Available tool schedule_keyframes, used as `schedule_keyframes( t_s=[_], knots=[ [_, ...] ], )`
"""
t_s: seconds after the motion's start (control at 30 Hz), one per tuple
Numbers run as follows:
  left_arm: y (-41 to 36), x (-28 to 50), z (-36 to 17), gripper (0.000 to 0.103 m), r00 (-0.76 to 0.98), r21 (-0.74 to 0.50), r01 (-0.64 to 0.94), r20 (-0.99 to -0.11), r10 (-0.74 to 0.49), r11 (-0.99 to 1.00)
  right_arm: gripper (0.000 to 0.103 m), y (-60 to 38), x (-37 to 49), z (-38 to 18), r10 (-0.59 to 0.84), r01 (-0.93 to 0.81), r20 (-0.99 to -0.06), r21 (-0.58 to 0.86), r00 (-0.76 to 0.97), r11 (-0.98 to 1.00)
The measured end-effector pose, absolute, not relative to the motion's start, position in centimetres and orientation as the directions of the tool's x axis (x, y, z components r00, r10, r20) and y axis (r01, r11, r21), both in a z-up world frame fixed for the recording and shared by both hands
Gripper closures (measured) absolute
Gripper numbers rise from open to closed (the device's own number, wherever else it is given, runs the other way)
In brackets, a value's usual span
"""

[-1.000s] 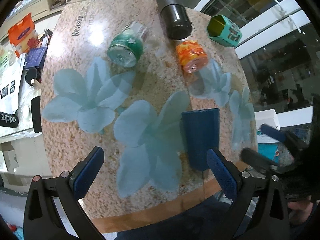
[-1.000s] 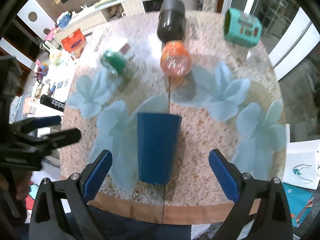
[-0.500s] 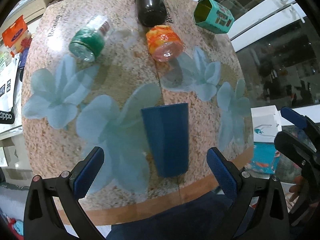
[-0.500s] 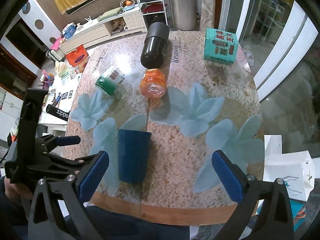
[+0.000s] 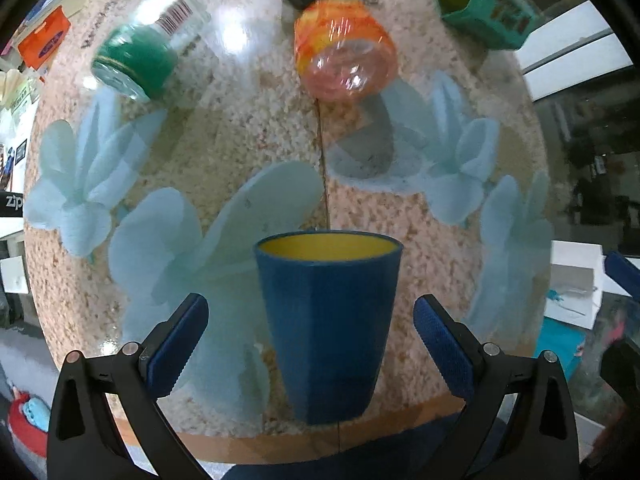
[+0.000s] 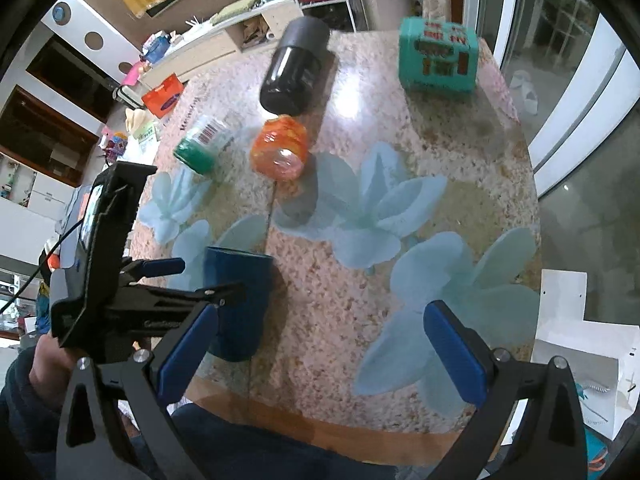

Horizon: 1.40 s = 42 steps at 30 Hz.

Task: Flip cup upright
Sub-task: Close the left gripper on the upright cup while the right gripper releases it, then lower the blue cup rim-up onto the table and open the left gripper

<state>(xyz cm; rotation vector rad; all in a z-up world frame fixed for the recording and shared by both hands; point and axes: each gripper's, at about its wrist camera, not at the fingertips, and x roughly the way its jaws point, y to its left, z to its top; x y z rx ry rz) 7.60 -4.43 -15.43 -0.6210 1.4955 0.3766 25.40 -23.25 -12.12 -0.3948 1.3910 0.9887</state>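
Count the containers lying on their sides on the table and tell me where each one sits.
5: blue cup near the front edge between the left gripper fingers; green-capped jar far left; orange jar centre; black cylinder behind it; teal box far right. None appears hidden.

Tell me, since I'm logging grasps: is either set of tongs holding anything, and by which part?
Nothing is held. The left tongs straddle the blue cup with gaps either side; the right tongs are open over the table.
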Motion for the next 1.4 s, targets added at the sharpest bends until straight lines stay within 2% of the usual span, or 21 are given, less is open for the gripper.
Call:
schedule_keyframes(
  t_s=[0.33, 0.4, 0.47, 0.7, 0.93, 1.23, 1.4],
  knots=[
    [-4.8, 9.2, -18.5, 0.0, 0.013, -0.113, -0.607, -0.991, -0.132, 0.786, 0.0, -23.7, 26.3, -14.4, 0.307, -0.773, -0.932, 0.335, -0.19, 0.538],
    [-5.0, 9.3, -19.0, 0.006, 0.003, -0.112, -0.615, -0.99, -0.14, 0.78, 0.0, -23.8, 26.7, -14.6, 0.306, -0.769, -0.932, 0.339, -0.195, 0.541],
    [-5.1, 9.4, -19.6, 0.027, -0.02, -0.107, -0.623, -0.988, -0.152, 0.775, 0.0, -24.0, 27.1, -14.6, 0.307, -0.766, -0.931, 0.341, -0.196, 0.546],
    [-5.8, 8.7, -19.3, 0.027, 0.021, -0.129, -0.604, -0.989, -0.146, 0.787, 0.0, -24.6, 28.0, -14.6, 0.317, -0.744, -0.928, 0.353, -0.198, 0.568],
    [-6.8, 7.5, -15.7, 0.027, 0.198, -0.164, -0.536, -0.978, -0.066, 0.828, 0.0, -24.6, 27.6, -13.0, 0.37, -0.752, -0.912, 0.366, -0.174, 0.549],
    [-8.3, 4.8, -11.9, 0.027, 0.447, -0.151, -0.462, -0.891, 0.082, 0.874, 0.0, -23.9, 26.7, -12.1, 0.376, -0.791, -0.918, 0.32, -0.123, 0.521],
    [-9.3, 4.9, -10.7, 0.027, 0.569, -0.077, -0.422, -0.798, 0.197, 0.903, 0.0, -23.4, 26.3, -11.4, 0.407, -0.814, -0.908, 0.306, -0.094, 0.494]
  ],
)
